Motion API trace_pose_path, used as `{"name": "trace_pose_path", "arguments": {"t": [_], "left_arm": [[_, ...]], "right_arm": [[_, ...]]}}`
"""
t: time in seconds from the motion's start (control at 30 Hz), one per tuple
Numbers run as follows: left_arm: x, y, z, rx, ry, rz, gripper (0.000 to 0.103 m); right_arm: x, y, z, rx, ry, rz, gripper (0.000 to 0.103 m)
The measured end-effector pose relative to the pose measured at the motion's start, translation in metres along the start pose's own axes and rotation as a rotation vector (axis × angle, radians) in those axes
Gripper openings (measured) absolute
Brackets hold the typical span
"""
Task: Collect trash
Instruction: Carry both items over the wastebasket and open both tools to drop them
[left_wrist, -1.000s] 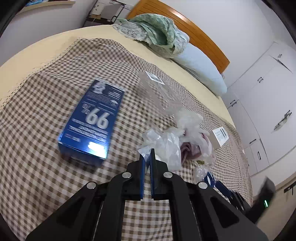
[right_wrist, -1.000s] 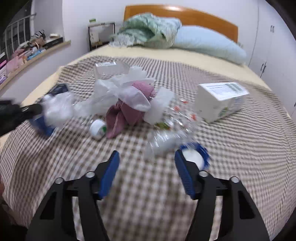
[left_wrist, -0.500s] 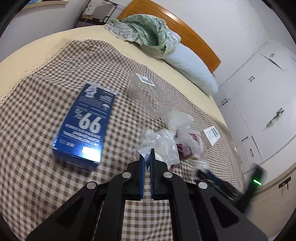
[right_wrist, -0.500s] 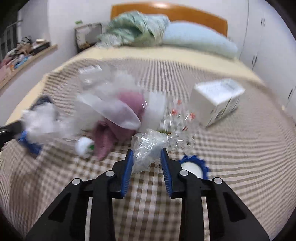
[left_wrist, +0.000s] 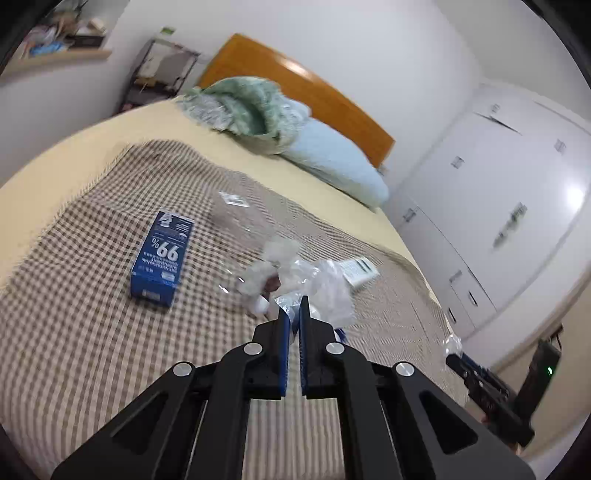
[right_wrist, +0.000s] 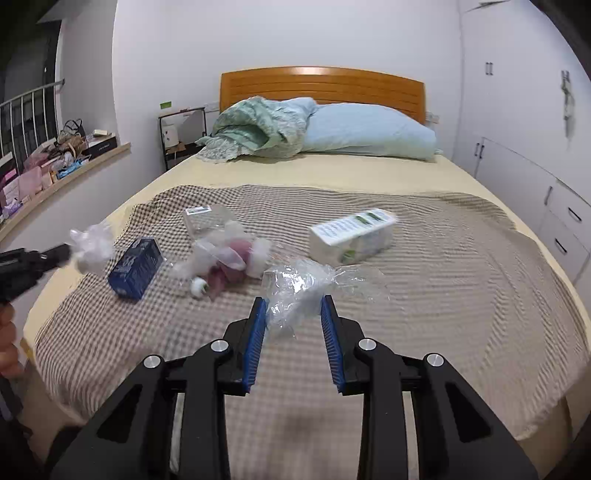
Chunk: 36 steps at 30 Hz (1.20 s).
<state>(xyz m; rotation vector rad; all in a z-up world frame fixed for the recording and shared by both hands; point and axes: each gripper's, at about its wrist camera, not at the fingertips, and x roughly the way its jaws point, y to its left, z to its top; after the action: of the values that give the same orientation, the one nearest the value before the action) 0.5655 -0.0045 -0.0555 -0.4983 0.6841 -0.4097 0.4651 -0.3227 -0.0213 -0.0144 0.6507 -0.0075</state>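
Observation:
In the left wrist view my left gripper (left_wrist: 291, 310) is shut on a wad of clear plastic film (left_wrist: 325, 290), held above the checked blanket (left_wrist: 74, 295). The right wrist view shows that wad (right_wrist: 92, 245) at my left gripper (right_wrist: 61, 253). My right gripper (right_wrist: 293, 306) is shut on a crumpled clear wrapper (right_wrist: 295, 286), lifted off the bed. On the blanket lie a blue box (right_wrist: 136, 267), a white box (right_wrist: 351, 236), a clear container (right_wrist: 201, 219) and a heap of pink cloth and plastic (right_wrist: 229, 254) with a small white cap (right_wrist: 198, 286).
A blue pillow (right_wrist: 365, 129) and a green quilt (right_wrist: 262, 125) lie by the wooden headboard (right_wrist: 321, 83). White cupboards (right_wrist: 524, 147) line the right wall, a cluttered shelf (right_wrist: 55, 162) the left. A person's hand (right_wrist: 7, 343) shows at the left edge.
Both grippers have risen and drawn back from the bed. The right gripper closed on the clear wrapper and lifted it. The left one kept its plastic wad.

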Motion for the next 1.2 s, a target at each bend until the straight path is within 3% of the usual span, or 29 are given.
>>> {"name": "trace_pose_path", "arguments": {"t": [0.13, 0.2, 0.3, 0.4, 0.57, 0.77, 0.9, 1.1, 1.17, 1.2], "left_arm": [[-0.041, -0.046, -0.025, 0.059, 0.042, -0.102, 0.002], [-0.046, -0.07, -0.039, 0.104, 0.068, -0.118, 0.002], [-0.04, -0.11, -0.064, 0.175, 0.126, -0.116, 0.002], [-0.029, -0.153, -0.093, 0.22, 0.207, -0.186, 0.002], [0.001, -0.22, -0.168, 0.327, 0.364, -0.289, 0.002], [0.072, -0.261, -0.261, 0.403, 0.634, -0.288, 0.002], [0.116, -0.275, -0.32, 0.504, 0.769, -0.283, 0.002], [0.176, -0.26, -0.384, 0.427, 0.916, -0.24, 0.002], [0.189, -0.255, -0.401, 0.414, 0.942, -0.219, 0.002], [0.196, -0.251, -0.411, 0.414, 0.951, -0.204, 0.002]], "right_arm": [[-0.051, -0.051, -0.031, 0.056, -0.016, -0.063, 0.03], [-0.075, -0.077, -0.051, 0.096, -0.017, -0.092, 0.031], [-0.102, -0.108, -0.088, 0.12, 0.001, -0.154, 0.031], [-0.12, -0.134, -0.132, 0.136, 0.042, -0.207, 0.031], [-0.137, -0.186, -0.215, 0.278, 0.116, -0.238, 0.031], [-0.102, -0.214, -0.326, 0.406, 0.317, -0.223, 0.031], [-0.062, -0.219, -0.39, 0.481, 0.456, -0.193, 0.032], [0.013, -0.23, -0.435, 0.599, 0.568, -0.14, 0.034], [0.034, -0.241, -0.433, 0.625, 0.552, -0.134, 0.041], [0.047, -0.249, -0.431, 0.64, 0.542, -0.127, 0.054]]}}
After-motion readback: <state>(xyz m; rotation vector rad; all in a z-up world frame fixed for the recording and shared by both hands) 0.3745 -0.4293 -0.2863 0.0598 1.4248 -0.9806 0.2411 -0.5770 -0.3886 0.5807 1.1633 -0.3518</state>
